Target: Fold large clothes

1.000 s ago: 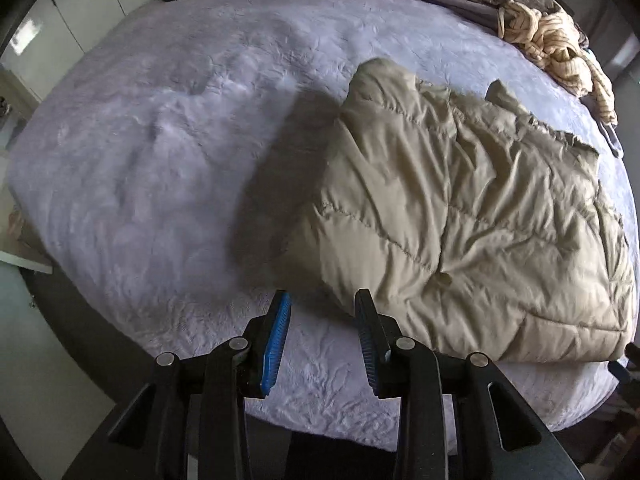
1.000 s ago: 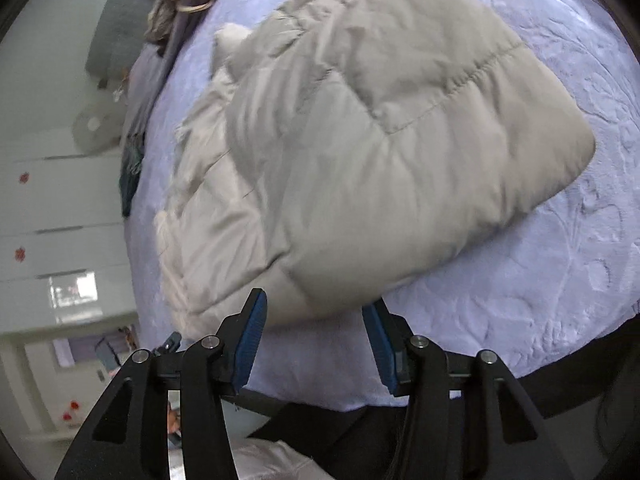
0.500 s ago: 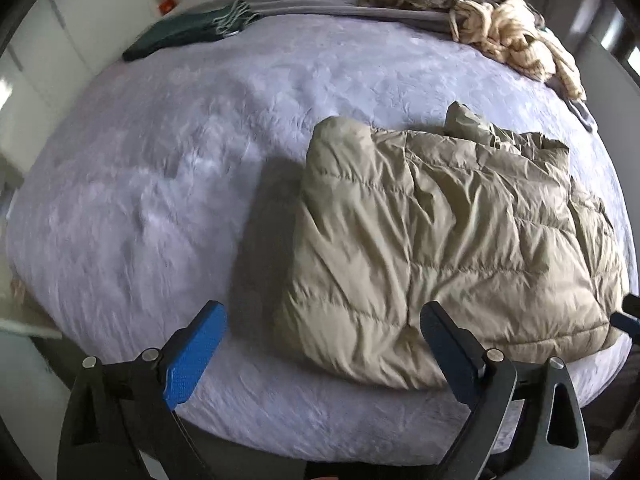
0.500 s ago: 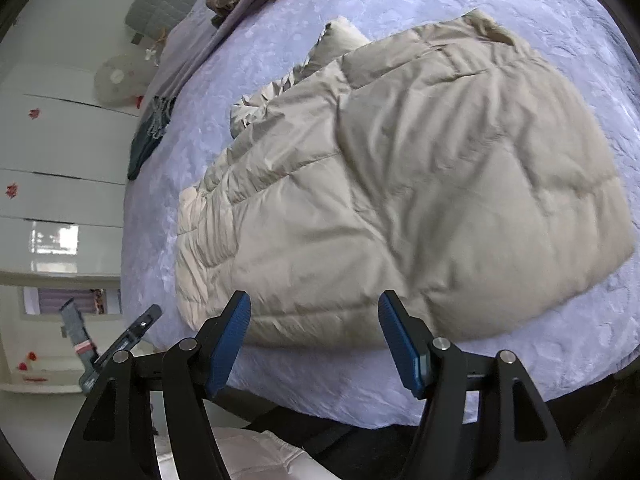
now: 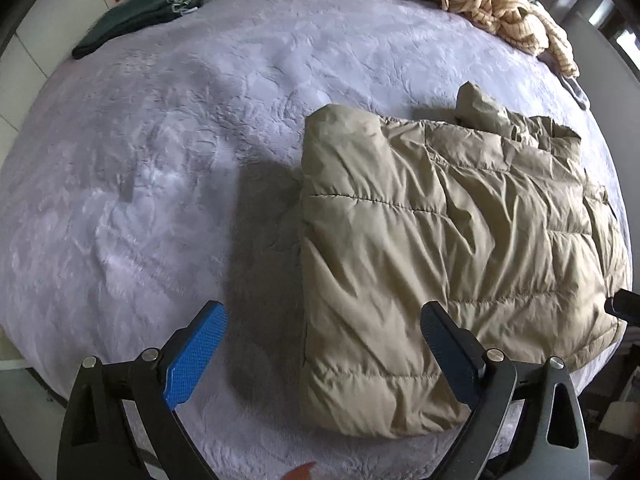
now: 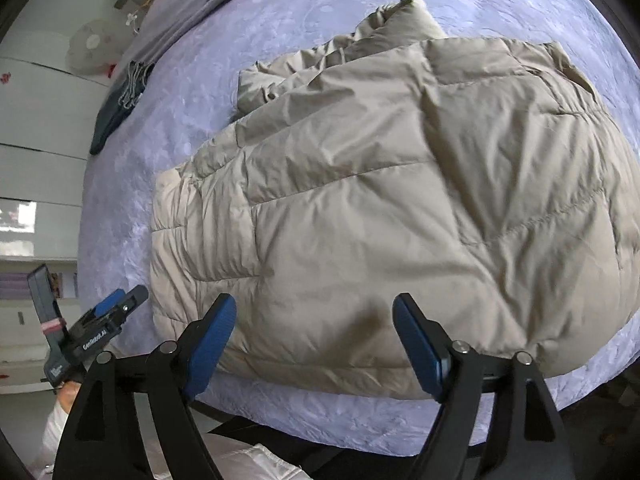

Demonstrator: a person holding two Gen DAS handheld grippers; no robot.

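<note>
A beige quilted puffer jacket [image 5: 448, 248] lies folded into a thick rectangle on the lavender bedspread [image 5: 168, 168]; it also fills the right wrist view [image 6: 392, 216]. My left gripper [image 5: 320, 344] is wide open and empty, hovering over the jacket's near left corner. My right gripper [image 6: 312, 336] is open and empty, above the jacket's near edge. The left gripper also shows at the lower left of the right wrist view [image 6: 100, 324].
A dark green folded garment [image 5: 136, 20] lies at the far left of the bed. A heap of cream and brown clothes [image 5: 496, 4] lies at the far right. White cabinets [image 6: 36, 128] stand beyond the bed.
Both grippers opened wider, the left from narrow to fully spread. Both cameras moved nearer to the jacket, which stayed folded.
</note>
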